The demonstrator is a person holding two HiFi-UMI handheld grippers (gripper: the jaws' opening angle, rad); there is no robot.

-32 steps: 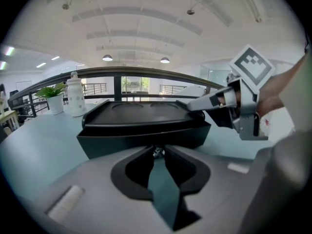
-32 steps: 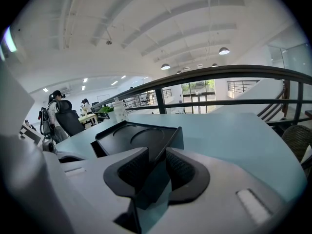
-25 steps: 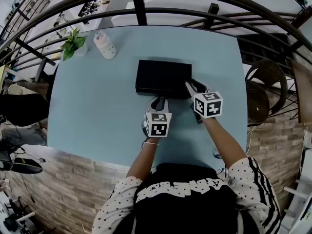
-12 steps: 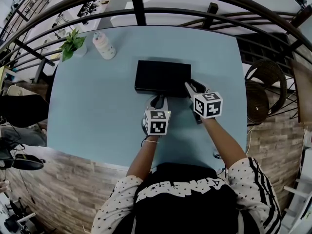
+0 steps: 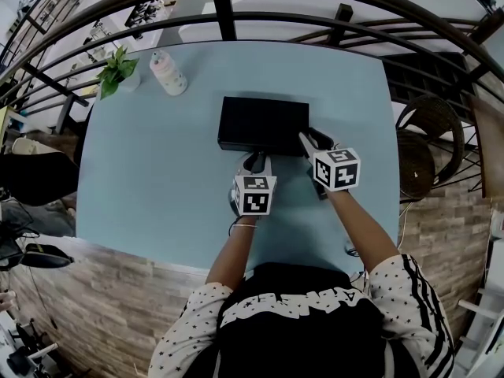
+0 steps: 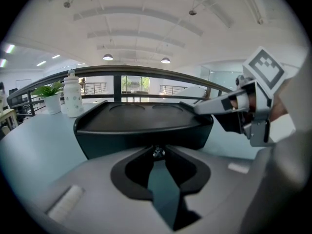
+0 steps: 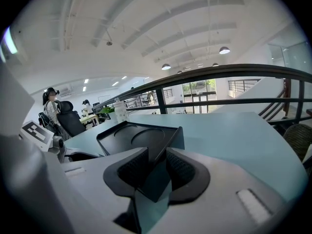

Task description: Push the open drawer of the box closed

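Note:
A flat black box [image 5: 264, 123] lies on the light-blue table [image 5: 150, 179]; its lid has two round recesses [image 6: 141, 126] [image 7: 141, 140]. My left gripper [image 5: 253, 161] is shut, and its tips [image 6: 157, 152] sit against the middle of the box's near face. No drawer front stands out from that face. My right gripper [image 5: 309, 138] is at the box's near right corner, with the box's thin corner edge between its ribbed pads [image 7: 155, 167].
A white patterned bottle [image 5: 168, 72] and a small potted plant [image 5: 118, 71] stand at the table's far left. A dark curved railing [image 5: 236, 14] runs behind the table. A wicker chair [image 5: 429, 144] is off the right edge.
My left gripper has edged a little forward towards the box's near face. The right gripper and the box have stayed where they were.

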